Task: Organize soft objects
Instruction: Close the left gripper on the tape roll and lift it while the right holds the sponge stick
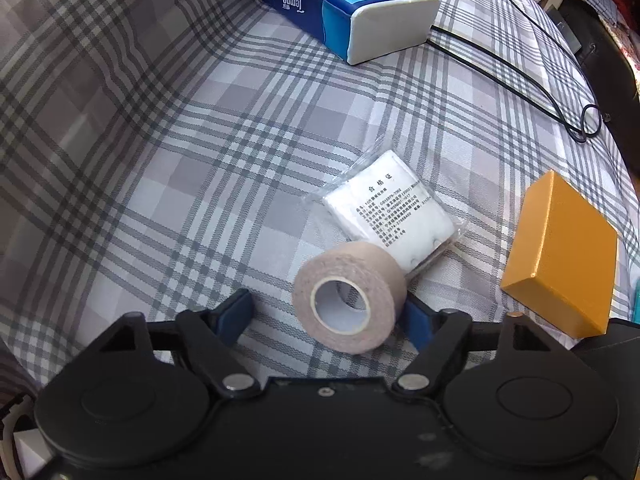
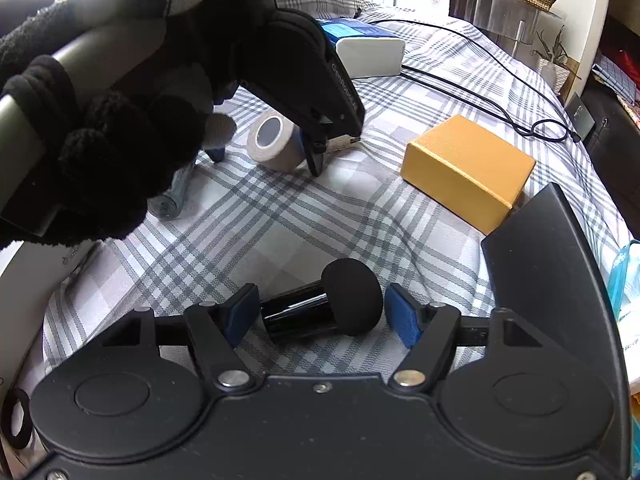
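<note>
A grey-and-white checked bedcover [image 1: 168,200] is seen under everything. In the left wrist view the left gripper [image 1: 328,316] is seen lowered onto it with its jaws partly open around a beige roll of tape [image 1: 348,296] lying on its side; the right blue pad [image 1: 416,324] is met by the roll, while a gap is left at the left pad, so no firm grip can be told. Just behind the roll, and touched by it, a clear packet of white pads [image 1: 394,210] is found, with a blue tissue pack [image 1: 344,4] farther back, a black cable [image 1: 532,76] to its right and a yellow box [image 1: 560,256] at the right. In the right wrist view a black-gloved hand [image 2: 116,152] is seen at the left holding the left gripper. Lower down, the right gripper [image 2: 320,312] is held half open around a black tube with a round foam tip [image 2: 352,296]; the tube is touched by the left pad, and the tip is just cleared by the right one.
</note>
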`<state>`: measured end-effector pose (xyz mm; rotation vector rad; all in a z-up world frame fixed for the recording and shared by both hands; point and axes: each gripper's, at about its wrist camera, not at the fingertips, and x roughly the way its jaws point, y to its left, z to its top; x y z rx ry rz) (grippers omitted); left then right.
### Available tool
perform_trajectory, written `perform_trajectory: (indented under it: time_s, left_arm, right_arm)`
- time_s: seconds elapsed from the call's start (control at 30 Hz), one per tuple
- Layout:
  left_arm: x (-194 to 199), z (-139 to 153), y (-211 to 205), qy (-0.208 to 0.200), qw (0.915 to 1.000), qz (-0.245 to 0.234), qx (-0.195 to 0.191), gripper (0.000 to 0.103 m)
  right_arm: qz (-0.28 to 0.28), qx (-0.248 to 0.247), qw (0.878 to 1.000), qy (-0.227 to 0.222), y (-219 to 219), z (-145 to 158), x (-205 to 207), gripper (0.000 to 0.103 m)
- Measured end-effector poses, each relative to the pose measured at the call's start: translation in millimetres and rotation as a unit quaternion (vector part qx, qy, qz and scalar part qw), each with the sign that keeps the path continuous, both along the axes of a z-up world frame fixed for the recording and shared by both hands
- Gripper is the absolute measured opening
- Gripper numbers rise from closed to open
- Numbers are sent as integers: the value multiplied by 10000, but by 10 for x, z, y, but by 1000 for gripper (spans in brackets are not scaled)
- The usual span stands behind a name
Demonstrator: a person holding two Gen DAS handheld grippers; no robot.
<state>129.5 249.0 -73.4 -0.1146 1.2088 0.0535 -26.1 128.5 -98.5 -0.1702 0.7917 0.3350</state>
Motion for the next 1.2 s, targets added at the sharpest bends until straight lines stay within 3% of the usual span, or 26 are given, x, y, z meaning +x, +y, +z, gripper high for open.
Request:
perform_trajectory:
  time_s: [0.1, 0.4, 0.53, 0.63, 0.67, 0.7, 0.73, 0.83, 0.87, 0.97, 1.0, 1.2]
  left_arm:
    - [-25, 55, -2, -4, 10000, -34, -50, 47]
    - [-120, 125, 181, 152, 9983, 234, -506, 46]
    - [-179, 164, 250, 252, 9977, 361, -523, 46]
    - [-220, 232, 268, 219, 9976, 382, -525, 46]
    - [-236, 266, 272, 190, 9977, 383, -534, 45]
    - [-249, 302, 274, 159, 9977, 376, -536, 32]
    - [-249, 331, 275, 141, 9978, 360, -536, 26]
    - [-264, 405, 289, 57, 9978, 315, -587, 25]
    - [-262, 412, 287, 34, 9981, 326, -529, 27]
    - [-256, 413, 306, -90, 9982, 394, -441, 61]
    - [-245, 419, 310, -138, 9981, 386, -466, 66]
    - [-153, 389, 283, -255, 9976, 418, -499, 73]
  right_arm:
    - [16, -10, 10000, -10, 7, -2, -12, 66]
    - [43, -13, 10000, -33, 5, -3, -23, 66]
    - [44, -13, 10000, -23, 5, -2, -20, 66]
    - [57, 18, 10000, -12, 1, 9, -14, 59]
    - [59, 50, 10000, -25, -7, 20, -15, 56]
    - [46, 81, 10000, 6, -15, 28, -7, 56]
    - [13, 135, 9999, 32, -28, 31, 4, 56]
    - [-62, 209, 9997, 54, -50, 40, 23, 55]
    - [-73, 202, 9998, 60, -52, 40, 31, 55]
    - [-54, 135, 9999, 28, -31, 38, 18, 55]
    - [-46, 125, 9999, 24, -27, 36, 14, 55]
    - [-27, 99, 9999, 17, -30, 34, 7, 56]
